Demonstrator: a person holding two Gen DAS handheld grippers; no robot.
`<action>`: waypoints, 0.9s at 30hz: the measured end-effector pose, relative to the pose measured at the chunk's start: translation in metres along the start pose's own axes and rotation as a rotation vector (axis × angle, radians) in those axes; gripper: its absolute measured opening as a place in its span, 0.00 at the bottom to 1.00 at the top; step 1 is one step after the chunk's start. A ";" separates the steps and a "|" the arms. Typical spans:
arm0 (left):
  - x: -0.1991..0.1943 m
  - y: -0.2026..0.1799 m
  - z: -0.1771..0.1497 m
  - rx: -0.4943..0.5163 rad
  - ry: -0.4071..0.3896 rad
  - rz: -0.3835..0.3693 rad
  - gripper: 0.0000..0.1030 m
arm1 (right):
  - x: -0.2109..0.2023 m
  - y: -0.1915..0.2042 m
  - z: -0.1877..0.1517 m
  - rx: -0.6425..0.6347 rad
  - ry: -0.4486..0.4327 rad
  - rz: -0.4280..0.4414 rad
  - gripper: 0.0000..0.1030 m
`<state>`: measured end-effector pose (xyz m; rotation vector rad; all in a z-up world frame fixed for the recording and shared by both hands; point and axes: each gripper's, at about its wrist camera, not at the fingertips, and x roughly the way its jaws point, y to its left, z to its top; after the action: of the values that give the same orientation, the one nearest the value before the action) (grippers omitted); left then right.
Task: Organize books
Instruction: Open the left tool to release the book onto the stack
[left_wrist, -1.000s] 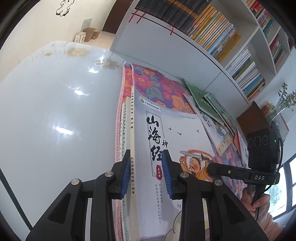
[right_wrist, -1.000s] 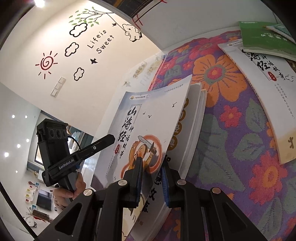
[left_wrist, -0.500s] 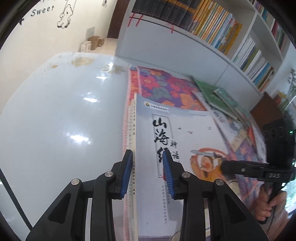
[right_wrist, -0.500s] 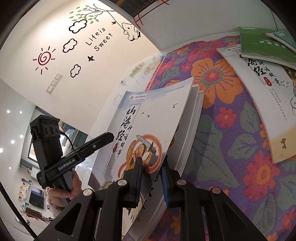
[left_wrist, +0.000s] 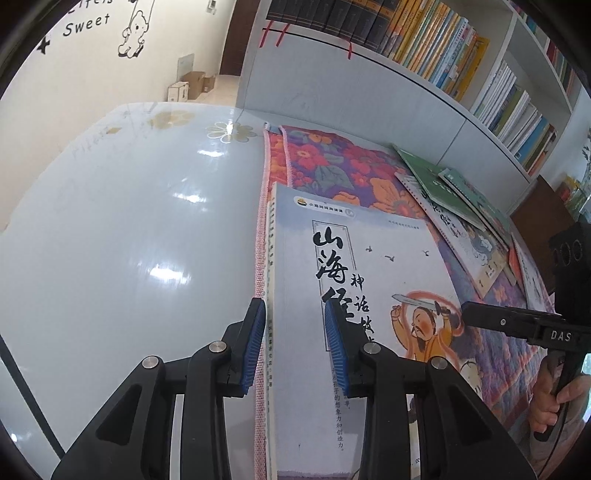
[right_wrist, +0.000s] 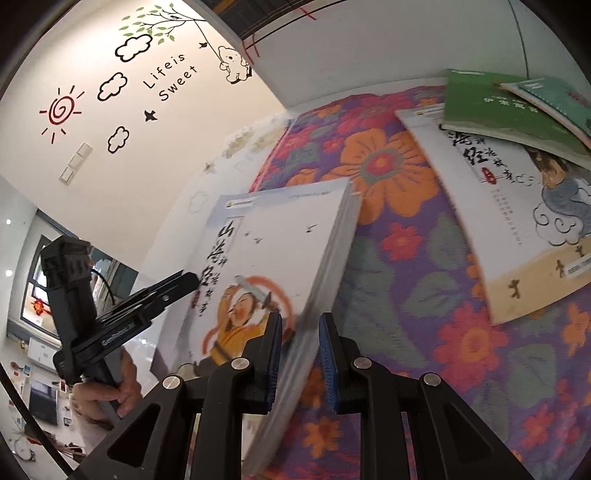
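Books overlapped on floral mat

A glossy white worktop reflects ceiling lights. A woven floral cloth mat, rough in texture with a knitted pink edge, lies on it. The paper book has a smooth, slightly shiny cover. Each tool is matt black plastic with ribbed blue pads and metal rivets.

The book at frame centre has a white and pale blue cover with black characters and a figure in orange. The cloth under it is purple with orange and red flowers. Upper right, a green book.
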<state>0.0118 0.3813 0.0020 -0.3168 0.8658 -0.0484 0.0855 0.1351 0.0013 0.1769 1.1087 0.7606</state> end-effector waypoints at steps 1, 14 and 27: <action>-0.002 0.002 0.000 -0.005 -0.011 0.010 0.30 | 0.000 -0.003 0.001 0.012 0.003 0.004 0.19; -0.039 0.037 0.004 -0.178 -0.135 0.066 0.30 | -0.021 -0.014 0.000 0.117 0.001 0.133 0.19; -0.085 -0.077 0.023 -0.088 -0.192 -0.027 0.31 | -0.141 -0.067 -0.015 0.181 -0.162 0.138 0.47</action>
<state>-0.0190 0.3284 0.1012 -0.4084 0.6743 -0.0046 0.0713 -0.0072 0.0664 0.4647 1.0177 0.7541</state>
